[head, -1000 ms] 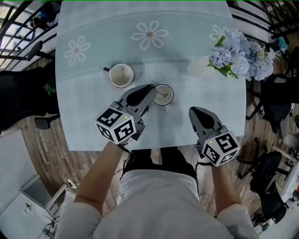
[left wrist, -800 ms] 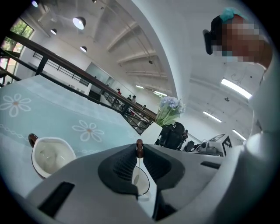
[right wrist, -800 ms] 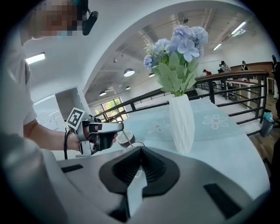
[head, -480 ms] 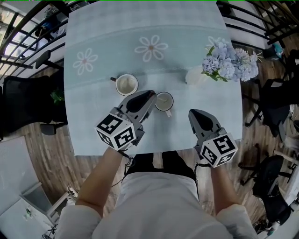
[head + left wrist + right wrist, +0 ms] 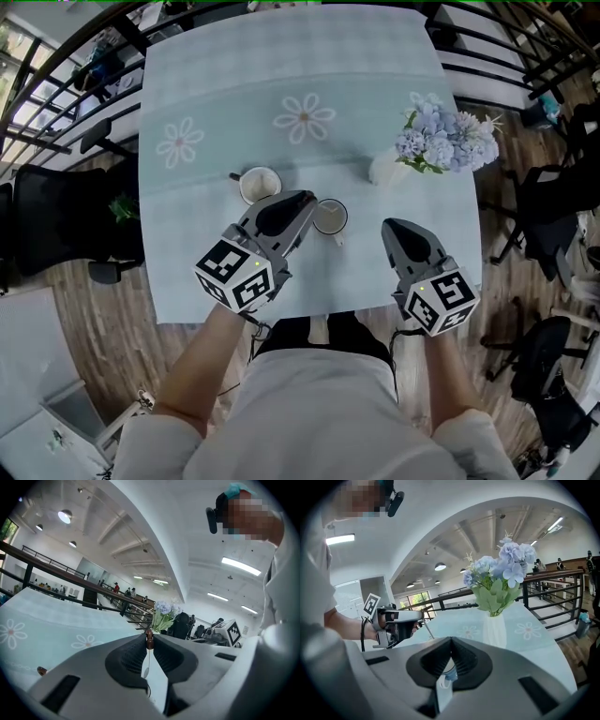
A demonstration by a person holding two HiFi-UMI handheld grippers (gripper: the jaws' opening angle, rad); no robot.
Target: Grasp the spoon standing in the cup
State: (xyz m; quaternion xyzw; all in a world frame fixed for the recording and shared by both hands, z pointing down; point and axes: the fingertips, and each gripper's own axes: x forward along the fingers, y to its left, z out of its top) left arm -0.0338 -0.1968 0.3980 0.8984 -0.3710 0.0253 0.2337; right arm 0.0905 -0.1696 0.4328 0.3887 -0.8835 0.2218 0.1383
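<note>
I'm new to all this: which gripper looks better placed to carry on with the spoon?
Left, most likely: the left gripper is closed on the thin brown-tipped metal spoon, by the nearer white ceramic cup. The right gripper is shut on nothing, farther off.

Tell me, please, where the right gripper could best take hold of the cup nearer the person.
Probably the handle: it juts from the cup toward the person, so the right gripper could come from the near edge of the table, jaws either side of it. The round body may be too wide.
</note>
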